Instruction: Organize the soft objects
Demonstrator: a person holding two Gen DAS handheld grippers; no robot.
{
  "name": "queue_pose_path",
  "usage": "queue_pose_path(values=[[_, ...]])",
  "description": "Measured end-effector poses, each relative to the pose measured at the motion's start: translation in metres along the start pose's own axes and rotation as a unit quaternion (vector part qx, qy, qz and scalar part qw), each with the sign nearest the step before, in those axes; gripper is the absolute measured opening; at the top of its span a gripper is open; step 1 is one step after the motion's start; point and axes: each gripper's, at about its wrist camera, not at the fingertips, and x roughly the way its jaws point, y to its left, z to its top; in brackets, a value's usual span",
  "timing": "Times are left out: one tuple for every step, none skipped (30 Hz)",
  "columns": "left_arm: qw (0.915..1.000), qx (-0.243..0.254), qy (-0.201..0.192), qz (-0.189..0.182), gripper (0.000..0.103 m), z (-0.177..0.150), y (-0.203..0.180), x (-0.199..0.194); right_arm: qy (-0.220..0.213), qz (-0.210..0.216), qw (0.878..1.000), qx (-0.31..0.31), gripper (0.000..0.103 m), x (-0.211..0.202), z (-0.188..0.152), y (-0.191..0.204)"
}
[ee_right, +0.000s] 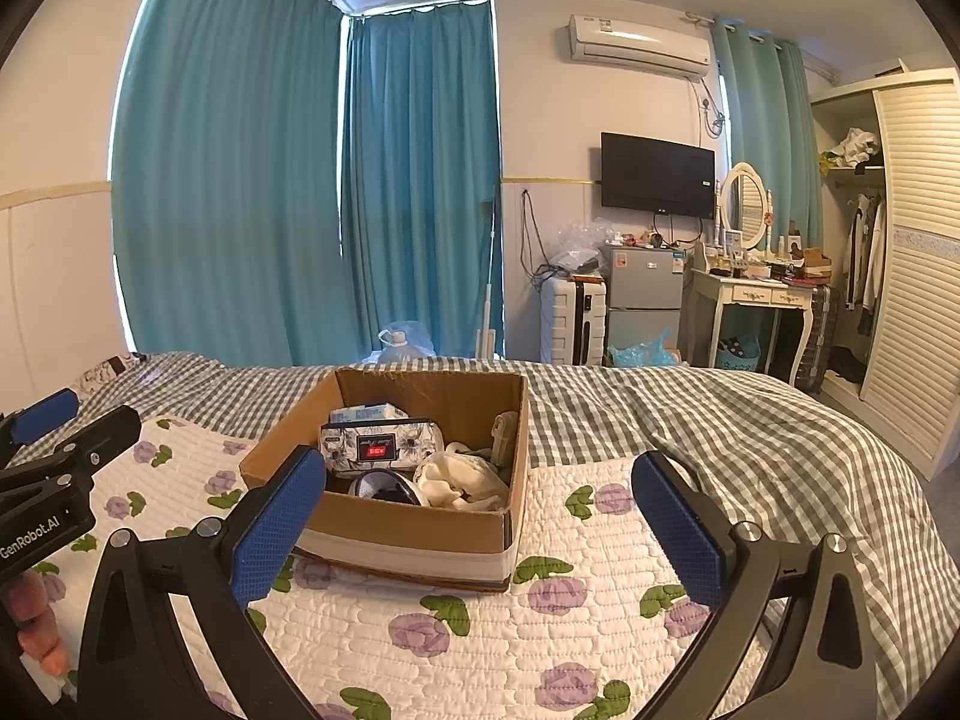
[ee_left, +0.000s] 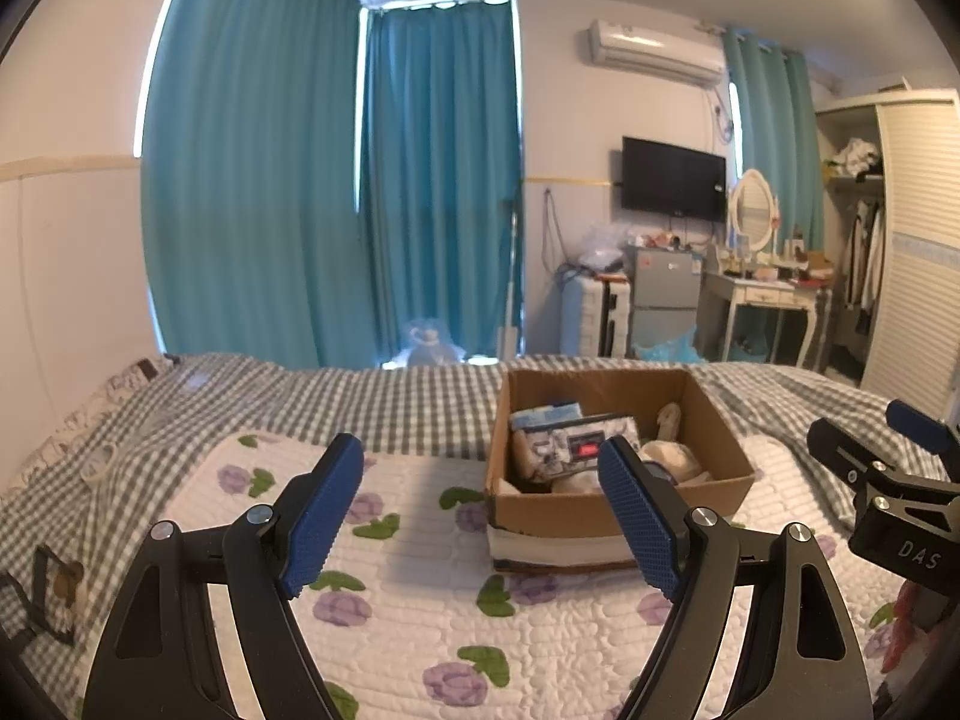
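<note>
An open cardboard box (ee_right: 480, 531) stands on a white quilt with purple flowers (ee_right: 576, 624) on the bed. Inside lie a floral pouch (ee_right: 378, 444) with a red label, a blue tissue pack (ee_right: 366, 413), a cream cloth (ee_right: 456, 483) and a dark rounded item (ee_right: 384, 487). The same box (ee_left: 600, 519) shows in the left wrist view, ahead and to the right. My left gripper (ee_left: 483, 519) is open over the quilt, nothing between its blue pads. My right gripper (ee_right: 477, 531) is open too, its pads framing the box's near wall without touching it.
A grey checked bedspread (ee_right: 690, 420) covers the bed around the quilt. A roll of tape (ee_left: 99, 462) lies on it at the left. Beyond the bed are teal curtains (ee_right: 240, 180), a suitcase (ee_right: 570, 318), a small fridge (ee_right: 645, 300), a dressing table (ee_right: 756, 300) and a wardrobe (ee_right: 912, 252).
</note>
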Motion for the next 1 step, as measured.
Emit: queue_pose_path(values=[[1.0000, 0.000, 0.001, -0.001, 0.082, 0.0001, -0.0006, -0.0008, 0.001, -0.001, 1.000, 0.001, 0.103, 0.0008, -0.0002, 0.0006]])
